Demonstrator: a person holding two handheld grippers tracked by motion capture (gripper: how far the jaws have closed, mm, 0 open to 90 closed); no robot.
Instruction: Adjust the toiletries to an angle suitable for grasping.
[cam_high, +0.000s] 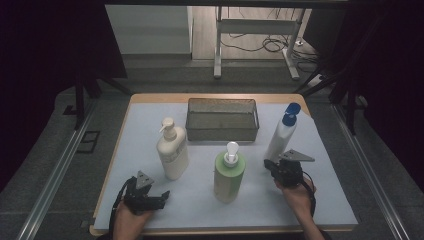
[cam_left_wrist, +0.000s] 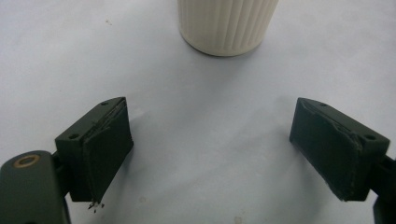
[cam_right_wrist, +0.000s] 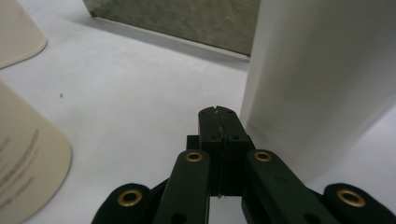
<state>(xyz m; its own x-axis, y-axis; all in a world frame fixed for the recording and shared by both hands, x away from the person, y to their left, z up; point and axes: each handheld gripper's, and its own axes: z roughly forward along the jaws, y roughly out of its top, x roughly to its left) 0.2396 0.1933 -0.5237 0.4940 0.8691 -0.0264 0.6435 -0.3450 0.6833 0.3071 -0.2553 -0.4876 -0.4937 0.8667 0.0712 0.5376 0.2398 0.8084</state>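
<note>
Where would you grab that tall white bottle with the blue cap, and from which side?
Probably around the middle of the white bottle, coming in level from the person's side. It stands upright, leaning slightly, and its body is slim and smooth, while the blue cap is narrow. The right gripper, shut beside its base, would first have to open.

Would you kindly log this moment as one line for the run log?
left gripper: jaws open, empty, facing cream bottle | right gripper: jaws shut, empty, beside white bottle
</note>
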